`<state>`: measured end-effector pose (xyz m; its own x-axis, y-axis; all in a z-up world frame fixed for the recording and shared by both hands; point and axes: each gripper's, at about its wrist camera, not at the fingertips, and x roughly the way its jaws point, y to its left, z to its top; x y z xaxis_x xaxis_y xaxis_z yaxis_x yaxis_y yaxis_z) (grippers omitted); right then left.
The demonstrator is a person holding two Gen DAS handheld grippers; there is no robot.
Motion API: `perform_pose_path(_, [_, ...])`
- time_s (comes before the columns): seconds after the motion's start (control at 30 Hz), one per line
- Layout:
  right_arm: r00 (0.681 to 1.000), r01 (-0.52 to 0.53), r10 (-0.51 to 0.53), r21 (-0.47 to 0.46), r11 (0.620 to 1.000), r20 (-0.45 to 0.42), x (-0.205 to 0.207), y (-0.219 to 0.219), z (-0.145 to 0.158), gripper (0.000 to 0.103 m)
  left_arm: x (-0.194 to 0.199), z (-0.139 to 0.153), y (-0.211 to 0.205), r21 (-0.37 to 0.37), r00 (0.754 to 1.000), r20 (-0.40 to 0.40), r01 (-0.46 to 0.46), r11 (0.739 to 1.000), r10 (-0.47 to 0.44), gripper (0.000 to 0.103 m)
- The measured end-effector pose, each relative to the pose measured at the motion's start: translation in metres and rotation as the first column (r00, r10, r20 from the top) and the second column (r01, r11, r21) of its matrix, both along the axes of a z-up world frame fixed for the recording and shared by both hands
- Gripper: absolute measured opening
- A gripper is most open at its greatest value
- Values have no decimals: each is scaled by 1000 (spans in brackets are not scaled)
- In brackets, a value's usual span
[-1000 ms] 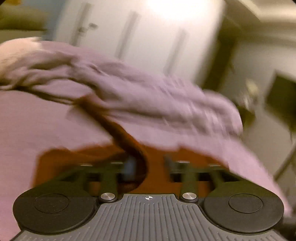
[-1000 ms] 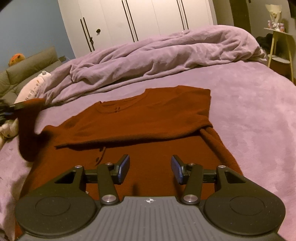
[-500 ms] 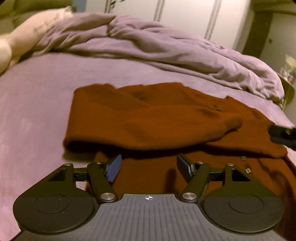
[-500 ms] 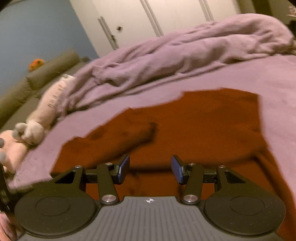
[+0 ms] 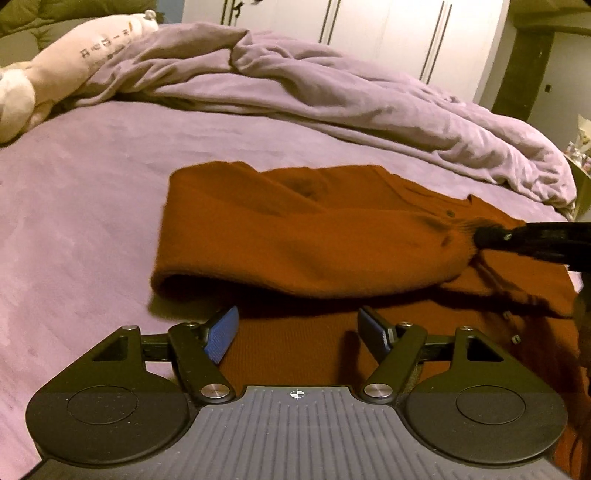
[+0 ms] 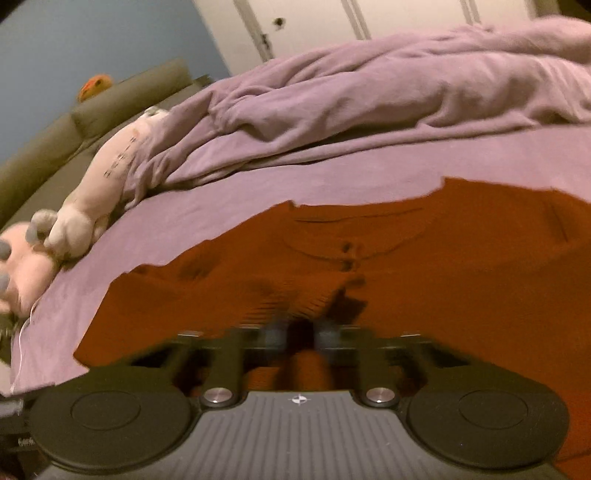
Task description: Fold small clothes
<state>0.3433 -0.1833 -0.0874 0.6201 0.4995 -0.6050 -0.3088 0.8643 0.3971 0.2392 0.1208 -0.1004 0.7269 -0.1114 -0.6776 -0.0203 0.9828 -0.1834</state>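
Note:
A rust-orange sweater (image 5: 295, 236) lies flat on the purple bed (image 5: 74, 221), one sleeve folded across its body. My left gripper (image 5: 297, 328) hovers low over the sweater's near part. Its jaws are opening and nothing is between the blue pads (image 5: 221, 332). My right gripper (image 5: 484, 234) comes in from the right edge and pinches the ribbed cuff of that folded sleeve. In the blurred right wrist view the right gripper (image 6: 299, 328) is shut on the cuff (image 6: 306, 302), with the sweater (image 6: 443, 277) spread beyond it.
A bunched purple duvet (image 5: 332, 96) runs along the far side of the bed. A pale plush toy (image 5: 74, 62) lies at the back left, also seen as a plush toy (image 6: 74, 218) beside a green sofa (image 6: 55, 147). White wardrobe doors (image 5: 369, 33) stand behind.
The left gripper let go of the sleeve, which now lies across the sweater's body, and sank lower with its jaws wider. The right gripper swept left to the cuff and shut on it.

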Motion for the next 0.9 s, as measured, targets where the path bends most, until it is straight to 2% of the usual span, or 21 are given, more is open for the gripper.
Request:
perform_pose_path(0.07, [997,-8,11,-31,999,81,-9,-3,15,4,2,3,2,15,1000,7,-25,1000,25,77])
perform_pose_path(0.13, [986,30,-22,-44,999,163,-20,-19,34,4,4,5,5,28,999,9,-46,999,45,78])
perform_pose_path(0.2, [969,118,-100,-69,991,226,-29,-44,46,4,6,6,6,13,999,9,-49,999,49,79])
perform_pose_path(0.3, [940,271,-224,-164,948,257,-40,-82,46,4,10,6,0,8,999,-3,-49,999,50,79])
perform_pose_path(0.33, [935,312,-261,-206,928,241,-40,-93,39,4,12,5,-2,4,999,-6,-45,999,45,79])
perform_pose_path(0.4, [935,349,-322,-223,910,149,-37,-115,22,4,15,5,-10,-2,1000,-12,-28,1000,28,79])
perform_pose_path(0.47, [934,356,-354,-178,917,47,-37,-133,4,5,19,4,-18,1,1000,-19,-14,1000,14,81])
perform_pose_path(0.53, [931,361,-365,-119,925,-9,-39,-143,-5,8,21,4,-24,28,1000,-15,-3,1000,4,83])
perform_pose_path(0.6, [924,380,-381,-40,924,-28,-42,-153,-9,16,24,4,-27,51,1000,-20,2,999,-1,83])
perform_pose_path(0.7, [926,375,-372,33,927,-60,-38,-157,-15,21,26,3,-27,53,1000,-26,-6,999,8,83])
perform_pose_path(0.87, [940,337,-337,-8,942,-50,-27,-147,-20,21,26,6,-31,61,1000,-22,-6,998,7,85])
perform_pose_path(0.9, [942,332,-333,-13,943,-37,-27,-145,-18,16,26,6,-31,66,1000,-21,-4,998,5,85])
